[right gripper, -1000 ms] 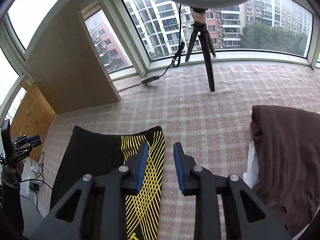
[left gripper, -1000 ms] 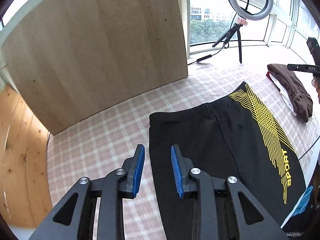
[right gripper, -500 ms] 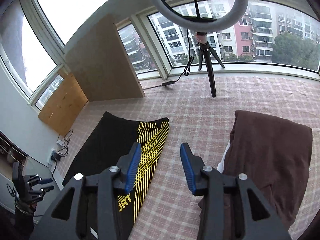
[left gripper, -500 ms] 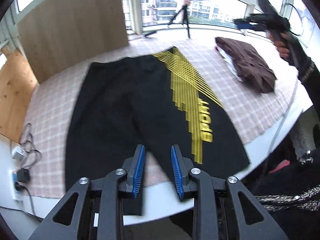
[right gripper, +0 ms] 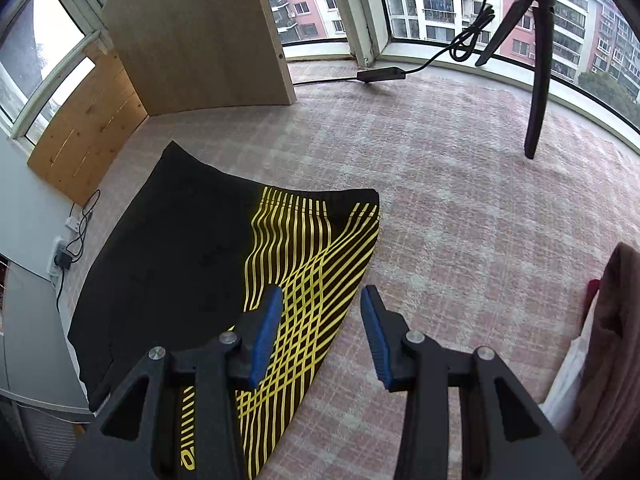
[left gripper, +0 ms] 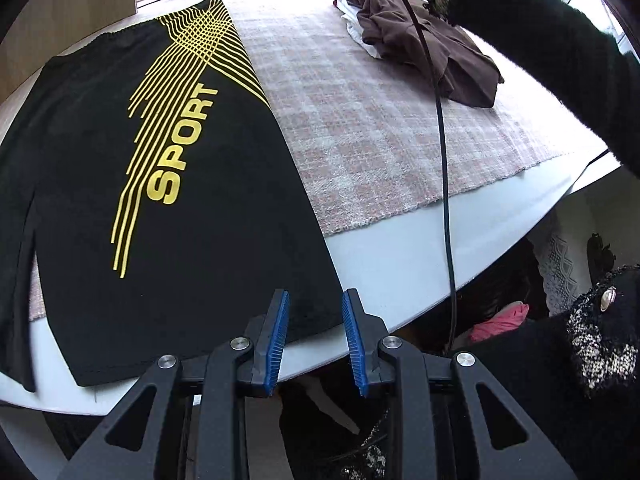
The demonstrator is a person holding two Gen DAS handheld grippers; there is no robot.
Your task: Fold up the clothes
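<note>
Black shorts (left gripper: 160,160) with a yellow SPORT print lie flat on the plaid cloth (left gripper: 360,120). My left gripper (left gripper: 314,336) hovers over the near right hem corner at the table's front edge. It is open, with the hem under the gap and nothing pinched. In the right wrist view the shorts (right gripper: 180,260) show their waistband end with the yellow stripes. My right gripper (right gripper: 322,332) hangs above the striped right edge, open, with nothing between its pads. The person's black sleeve (left gripper: 540,20) reaches across the top right of the left wrist view.
A brown garment pile (left gripper: 432,40) on white cloth lies at the far right, also seen as the brown pile (right gripper: 612,340). A black cable (left gripper: 442,160) hangs across the cloth. A tripod leg (right gripper: 538,80), a wooden board (right gripper: 192,40) and windows stand behind. The white table edge (left gripper: 400,248) is near.
My left gripper swept from the waistband side to the near hem and sank lower. My right gripper widened its jaws and dipped toward the shorts' striped edge.
</note>
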